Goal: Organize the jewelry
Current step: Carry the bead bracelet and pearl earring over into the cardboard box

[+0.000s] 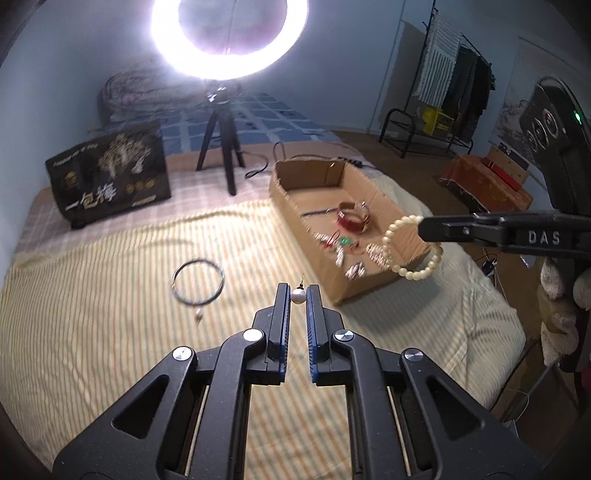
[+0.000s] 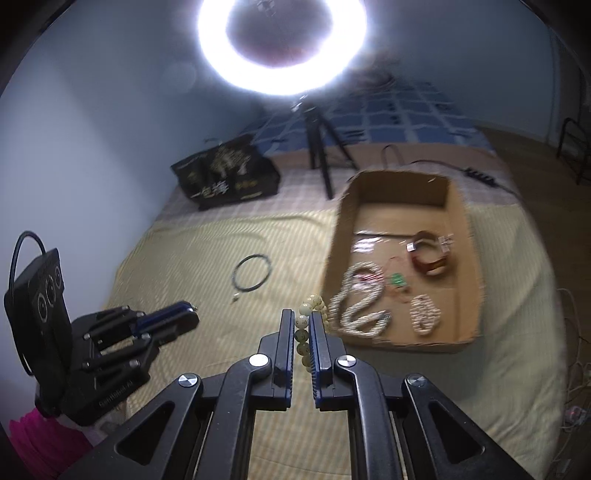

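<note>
Black and printed with gold, a bag is standing at the far left of the bed, which is spread with a striped yellow sheet. Right of it, a ring light on a tripod is glaring down. Nearer, a dark hoop necklace is lying flat on the sheet, not yet collected. The left hand-held gripper is pinching a pearl earring between its fingertips, low over the sheet and just short of the box. Further right, a cardboard box is resting on the bed, holding a red bangle, a white bead rope and smaller pieces. At the far right, the right hand-held gripper is clamping a cream bead bracelet, which is hanging in the air at the box's near corner.

Judging by this, both pieces are heading for the box. To do it well, each should be carried fully past the cardboard wall and lowered close to the floor before letting go. The pearl is round and gripped only at the tips, so it could roll or slip if the grip loosens too soon.
</note>
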Motion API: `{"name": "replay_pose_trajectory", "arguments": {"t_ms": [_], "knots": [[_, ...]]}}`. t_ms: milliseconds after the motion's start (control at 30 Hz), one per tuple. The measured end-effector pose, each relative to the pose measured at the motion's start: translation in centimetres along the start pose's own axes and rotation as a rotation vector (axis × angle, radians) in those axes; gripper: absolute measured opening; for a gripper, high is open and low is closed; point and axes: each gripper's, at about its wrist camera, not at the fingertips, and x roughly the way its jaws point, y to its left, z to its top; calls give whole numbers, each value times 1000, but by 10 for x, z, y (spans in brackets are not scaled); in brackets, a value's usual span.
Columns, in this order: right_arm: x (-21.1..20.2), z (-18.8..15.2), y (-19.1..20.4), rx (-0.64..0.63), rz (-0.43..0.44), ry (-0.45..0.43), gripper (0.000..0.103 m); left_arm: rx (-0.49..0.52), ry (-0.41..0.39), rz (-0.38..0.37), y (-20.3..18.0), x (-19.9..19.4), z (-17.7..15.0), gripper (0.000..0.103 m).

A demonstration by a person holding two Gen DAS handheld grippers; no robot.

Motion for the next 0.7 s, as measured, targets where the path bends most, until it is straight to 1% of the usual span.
{"name": "replay_pose_trajectory", "arguments": {"t_ms": [200,333,700], "knots": [[-13,6,-31,20,-41,-37,5,5,-12,-24,-14,24,29,6],[-13,10,-48,33,-55,-46,5,7,-13,-33,-22,44,49,6],[15,22,-81,47,-78,-35,5,27,0,-26,-32,97,87,6]]}}
